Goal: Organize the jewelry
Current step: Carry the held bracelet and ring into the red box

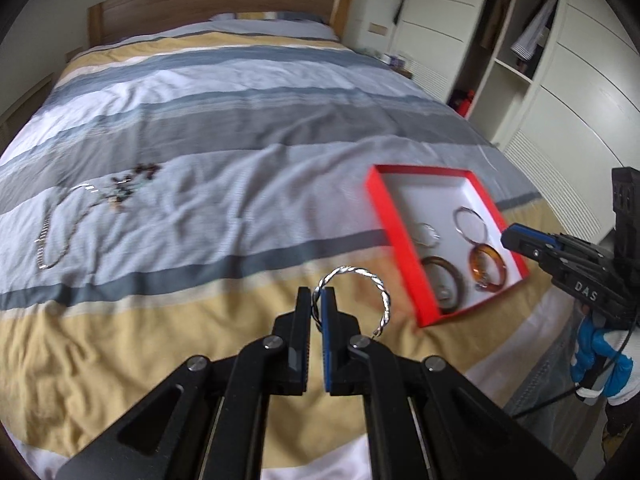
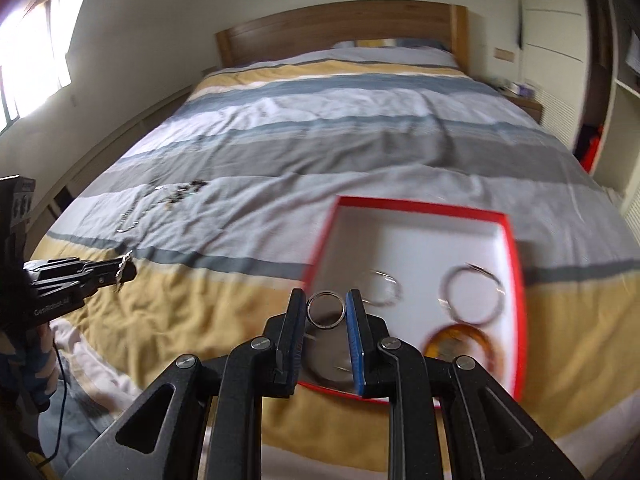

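A twisted silver bangle [image 1: 352,296] is pinched between the nearly closed jaws of the left gripper [image 1: 319,300], its loop standing up and curving off to the right of the fingertips, above a striped bedspread [image 1: 200,128]. Ahead and to the right of those jaws, a shallow red-edged box [image 1: 394,236] with a white floor is laid on the bedspread; a thin silver hoop [image 1: 429,234], a larger silver hoop [image 1: 469,222], a dark brown bangle [image 1: 444,282] and an amber bangle [image 1: 487,269] are seen lying inside it. Far ahead and to the left of the jaws, a chain necklace [image 1: 56,228] and a cluster of dark beads [image 1: 132,184] are spread on the fabric. In the right wrist view, a plain metal ring [image 2: 326,309] is gripped across its width by the partly closed jaws of the right gripper [image 2: 326,306], held over the near left corner of the box [image 2: 516,280]. Blurred hoops [image 2: 472,294] are seen ahead and to the right of these jaws. A wooden headboard [image 2: 340,26] is visible far ahead
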`<state>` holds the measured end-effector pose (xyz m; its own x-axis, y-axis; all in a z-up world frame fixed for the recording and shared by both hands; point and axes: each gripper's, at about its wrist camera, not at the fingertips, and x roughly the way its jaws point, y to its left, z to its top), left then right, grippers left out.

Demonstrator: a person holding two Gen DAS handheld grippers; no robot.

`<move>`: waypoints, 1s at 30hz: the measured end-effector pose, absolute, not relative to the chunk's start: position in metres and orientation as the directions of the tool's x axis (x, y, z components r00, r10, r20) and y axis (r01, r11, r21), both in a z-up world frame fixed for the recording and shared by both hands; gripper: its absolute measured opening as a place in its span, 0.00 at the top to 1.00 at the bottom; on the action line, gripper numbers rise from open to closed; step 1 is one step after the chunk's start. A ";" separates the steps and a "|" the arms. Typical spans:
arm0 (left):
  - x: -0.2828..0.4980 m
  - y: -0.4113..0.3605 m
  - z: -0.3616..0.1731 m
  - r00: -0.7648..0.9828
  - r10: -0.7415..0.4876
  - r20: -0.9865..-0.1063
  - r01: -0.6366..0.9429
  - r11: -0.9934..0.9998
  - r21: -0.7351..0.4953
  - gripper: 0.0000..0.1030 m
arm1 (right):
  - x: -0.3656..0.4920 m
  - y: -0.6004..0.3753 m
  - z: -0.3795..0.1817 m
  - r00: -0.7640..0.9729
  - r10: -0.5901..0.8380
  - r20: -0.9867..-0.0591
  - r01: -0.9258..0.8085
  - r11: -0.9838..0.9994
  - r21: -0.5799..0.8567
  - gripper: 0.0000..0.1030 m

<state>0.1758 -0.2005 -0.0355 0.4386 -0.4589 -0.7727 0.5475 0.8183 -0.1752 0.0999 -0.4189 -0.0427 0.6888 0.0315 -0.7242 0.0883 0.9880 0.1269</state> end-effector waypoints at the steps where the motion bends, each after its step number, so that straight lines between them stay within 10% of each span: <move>1: 0.175 -0.214 -0.038 0.427 -0.466 -0.775 0.563 0.808 -0.175 0.96 | 0.096 -0.436 -0.047 0.684 0.012 -0.730 0.117 0.985 0.125 0.80; 13: 0.219 -0.384 -0.081 0.341 -0.461 -0.819 0.684 0.719 -0.120 0.96 | 0.140 -0.524 -0.103 0.590 -0.031 -0.807 0.165 0.983 0.083 0.80; 30: 0.253 -0.419 -0.120 0.403 -0.338 -0.851 0.660 0.751 0.015 0.95 | 0.165 -0.533 -0.129 0.544 -0.044 -0.838 0.105 0.994 0.016 0.81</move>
<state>0.2528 -0.4191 -0.1202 0.4031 -0.3379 -0.8505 0.6604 0.7508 0.0147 0.1652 -0.5335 -0.1291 0.5444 -0.0438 -0.8377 0.1052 0.9943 0.0163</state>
